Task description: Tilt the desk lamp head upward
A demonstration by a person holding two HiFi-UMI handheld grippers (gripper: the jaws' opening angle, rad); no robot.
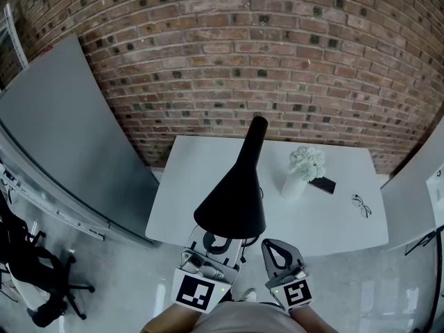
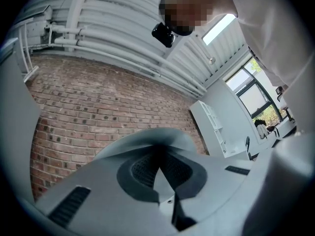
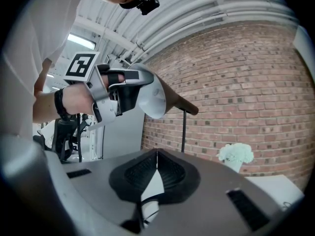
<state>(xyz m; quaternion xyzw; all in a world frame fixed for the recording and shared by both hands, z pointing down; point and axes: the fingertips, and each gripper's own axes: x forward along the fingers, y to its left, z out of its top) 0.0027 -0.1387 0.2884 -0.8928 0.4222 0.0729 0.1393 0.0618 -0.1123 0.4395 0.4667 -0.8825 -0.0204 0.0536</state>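
The desk lamp's black cone shade [image 1: 236, 193] stands over the near edge of the white table [image 1: 187, 186], its wide mouth turned toward me. My left gripper [image 1: 215, 240] sits under the shade's near rim and is shut on it. In the left gripper view the pale rim [image 2: 147, 137] arches just past the closed left gripper [image 2: 158, 163]. The right gripper view shows the left gripper [image 3: 138, 90] clamped on the shade's white inner lip [image 3: 152, 102], above the thin stem [image 3: 183, 132]. My right gripper [image 1: 276, 250] hangs beside it, shut and empty, and the right gripper [image 3: 157, 156] touches nothing.
On the table stand a vase of white flowers [image 1: 305, 165], a black phone [image 1: 323, 184] and a pair of glasses [image 1: 361, 205]. A brick wall [image 1: 277, 61] runs behind. A grey panel [image 1: 62, 137] leans at the left, with a black office chair [image 1: 35, 269] below it.
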